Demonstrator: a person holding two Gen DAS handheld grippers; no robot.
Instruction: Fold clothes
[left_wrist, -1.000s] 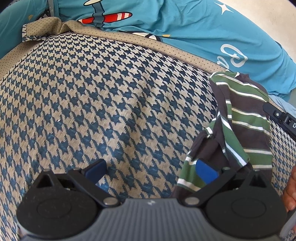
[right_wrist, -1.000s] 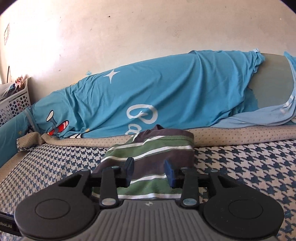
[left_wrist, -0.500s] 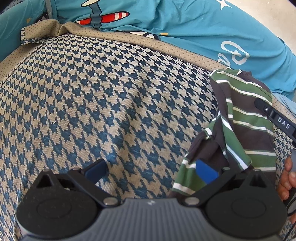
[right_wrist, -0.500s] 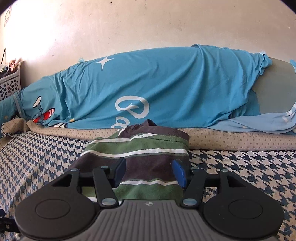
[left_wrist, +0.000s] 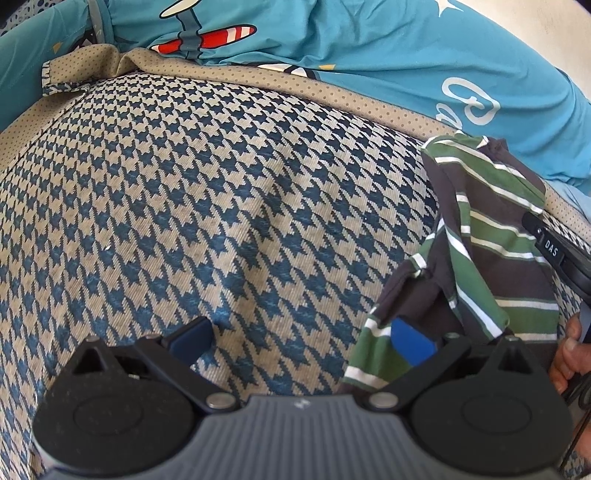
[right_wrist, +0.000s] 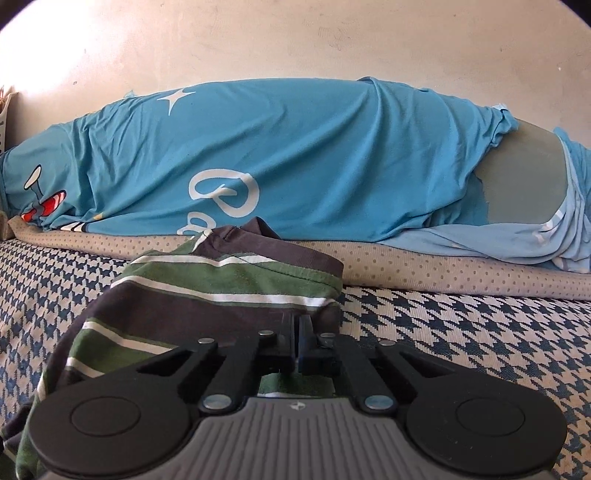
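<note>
Colours and patterns on the bed

The striped garment has green, dark brown and thin white stripes. The bed cover is navy and beige houndstooth with a beige dotted border. The blue sheet carries white letters.

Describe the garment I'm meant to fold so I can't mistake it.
On the houndstooth bedcover, in front of the big turquoise sheet, lies a small striped garment. Only it has green, dark brown and white bands, and the right gripper is shut on its near edge.
</note>
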